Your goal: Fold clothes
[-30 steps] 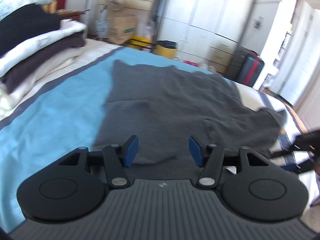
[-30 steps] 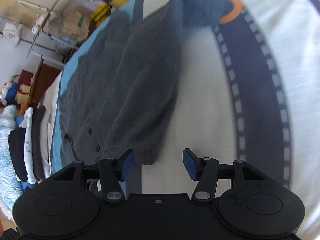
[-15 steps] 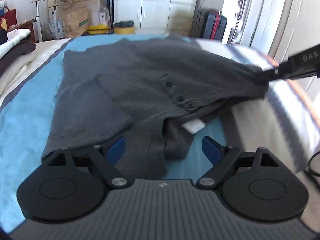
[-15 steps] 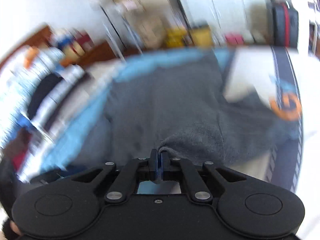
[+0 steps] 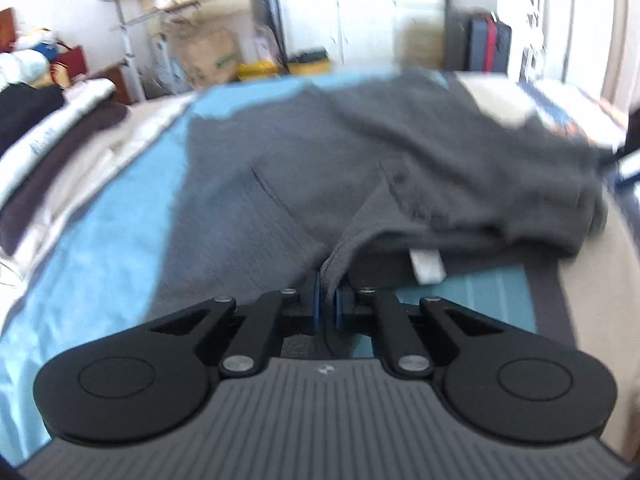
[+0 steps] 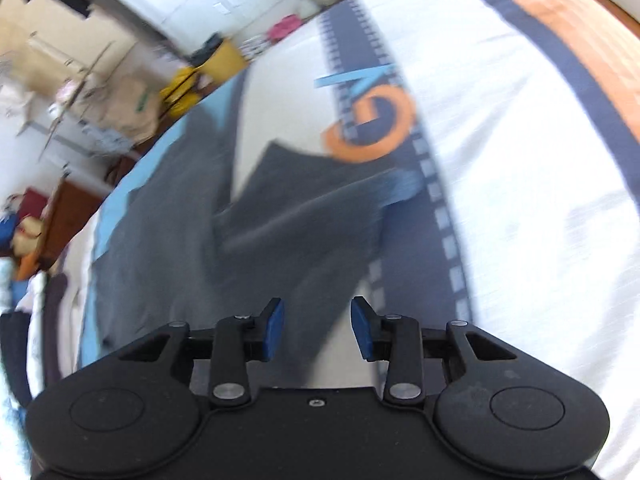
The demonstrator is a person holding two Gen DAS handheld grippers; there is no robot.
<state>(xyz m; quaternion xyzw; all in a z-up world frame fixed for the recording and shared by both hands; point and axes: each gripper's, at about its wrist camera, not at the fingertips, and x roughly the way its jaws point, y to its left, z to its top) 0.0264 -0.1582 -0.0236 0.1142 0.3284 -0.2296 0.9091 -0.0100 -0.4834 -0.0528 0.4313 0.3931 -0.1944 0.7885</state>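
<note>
Clearly the left gripper [image 5: 327, 307] has just closed, its blue pads pinching a raised fold of the dark grey shirt [image 5: 400, 168] near the collar opening, where a white neck label [image 5: 427, 266] shows below the fabric; any print on that label is too blurred to read. The shirt lies spread across a bed cover [image 5: 100, 240] with a light blue panel, its far part bunched toward the right edge of the left wrist view. From the right wrist view, the right gripper [image 6: 317, 330] has just been opening, and its blue pads stand apart above the shirt's [image 6: 192, 248] edge, with nothing pressed between them. Beyond the shirt the white part of the cover [image 6: 520, 184] carries a dark film-strip band and an orange ring motif [image 6: 370, 128] crossed by a light blue mark; no legible lettering. A cardboard box [image 5: 208, 58] by the wall bears green print, unreadable. Folded clothes [image 5: 44, 132] are stacked at the left.
</note>
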